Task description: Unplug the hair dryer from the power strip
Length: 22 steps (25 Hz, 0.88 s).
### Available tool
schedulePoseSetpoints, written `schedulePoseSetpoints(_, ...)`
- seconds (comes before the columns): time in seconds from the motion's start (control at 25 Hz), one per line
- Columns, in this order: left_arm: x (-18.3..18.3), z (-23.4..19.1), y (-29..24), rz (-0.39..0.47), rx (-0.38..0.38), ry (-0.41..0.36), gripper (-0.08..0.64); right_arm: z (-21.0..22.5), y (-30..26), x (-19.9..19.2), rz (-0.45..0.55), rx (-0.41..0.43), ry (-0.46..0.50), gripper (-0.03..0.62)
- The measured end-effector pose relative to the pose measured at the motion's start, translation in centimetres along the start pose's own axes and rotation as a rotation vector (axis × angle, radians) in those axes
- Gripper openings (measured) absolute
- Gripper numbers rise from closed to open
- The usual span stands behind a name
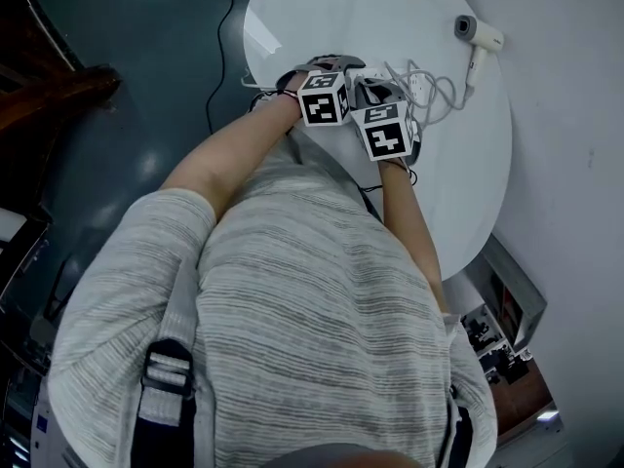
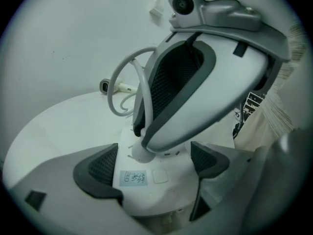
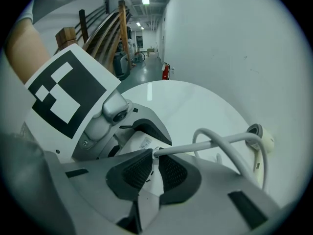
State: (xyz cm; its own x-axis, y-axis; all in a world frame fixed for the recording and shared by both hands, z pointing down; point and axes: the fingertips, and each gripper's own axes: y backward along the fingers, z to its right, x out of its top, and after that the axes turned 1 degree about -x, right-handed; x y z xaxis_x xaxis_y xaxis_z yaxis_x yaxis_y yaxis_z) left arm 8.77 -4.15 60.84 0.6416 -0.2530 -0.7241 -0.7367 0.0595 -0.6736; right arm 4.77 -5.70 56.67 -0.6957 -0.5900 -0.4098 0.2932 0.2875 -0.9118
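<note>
on the round white surface (image 1: 390,8), a white plastic power strip (image 2: 164,180) is clamped in the left claw (image 2: 154,166); the white grey-corded plug (image 3: 154,181) on it is pinched by the right claw (image 3: 154,166).

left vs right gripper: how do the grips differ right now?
Jaws: left gripper wide apart on the power strip; right gripper nearly together on the plug. Pose: left gripper level with the strip; right gripper tilted over it from above. Both grip white parts.
</note>
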Motion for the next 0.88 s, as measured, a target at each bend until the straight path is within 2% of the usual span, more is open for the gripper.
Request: schedulePoseSetpoints(0.88, -0.3, 0.2, -0.5, -0.054, -0.026, 0.007, 0.466, -0.2, 1.6, -0.5, -0.027, -0.030, -0.043, 0.052)
